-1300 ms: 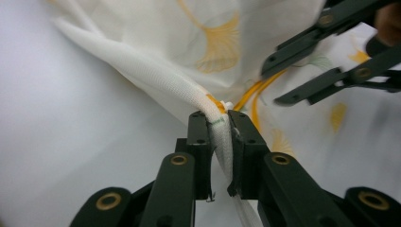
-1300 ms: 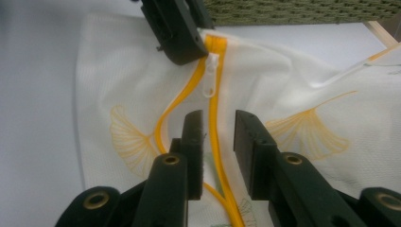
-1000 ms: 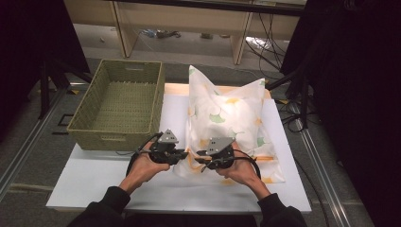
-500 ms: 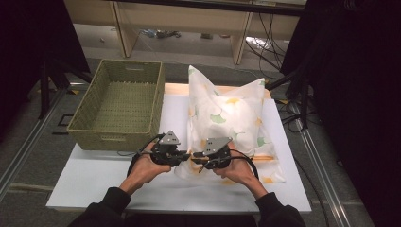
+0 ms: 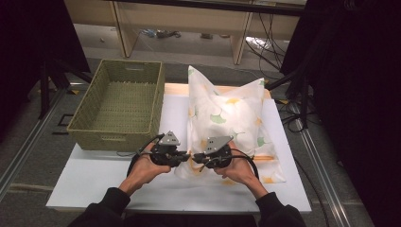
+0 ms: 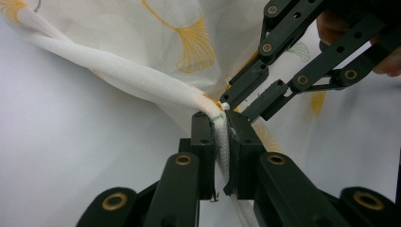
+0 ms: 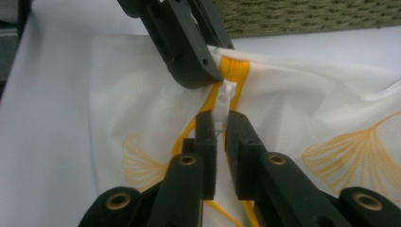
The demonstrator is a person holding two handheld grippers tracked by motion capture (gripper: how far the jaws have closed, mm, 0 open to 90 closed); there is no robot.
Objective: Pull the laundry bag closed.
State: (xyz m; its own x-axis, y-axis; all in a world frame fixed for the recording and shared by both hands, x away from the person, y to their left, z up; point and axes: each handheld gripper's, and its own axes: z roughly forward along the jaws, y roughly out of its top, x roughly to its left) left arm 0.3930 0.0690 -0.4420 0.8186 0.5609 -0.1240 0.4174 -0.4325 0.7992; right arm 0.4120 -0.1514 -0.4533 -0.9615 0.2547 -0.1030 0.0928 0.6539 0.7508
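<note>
A white pillow (image 5: pixel 227 113) in a cover printed with yellow and green ginkgo leaves lies on the white table (image 5: pixel 94 175). At its near left corner my two grippers meet tip to tip. My left gripper (image 6: pixel 221 124) is shut on the bunched hem of the cover (image 6: pixel 142 80). My right gripper (image 7: pixel 218 124) has just been closing, and the small white zipper pull (image 7: pixel 226 97) is pinched between its pads. In the high view the left gripper (image 5: pixel 185 157) and right gripper (image 5: pixel 196 158) sit side by side over that corner.
A green woven basket (image 5: pixel 120 101) stands empty at the table's left, just beside the pillow. Bare white tabletop lies in front of the basket and along the near edge. Shelving and cables are on the floor beyond the table.
</note>
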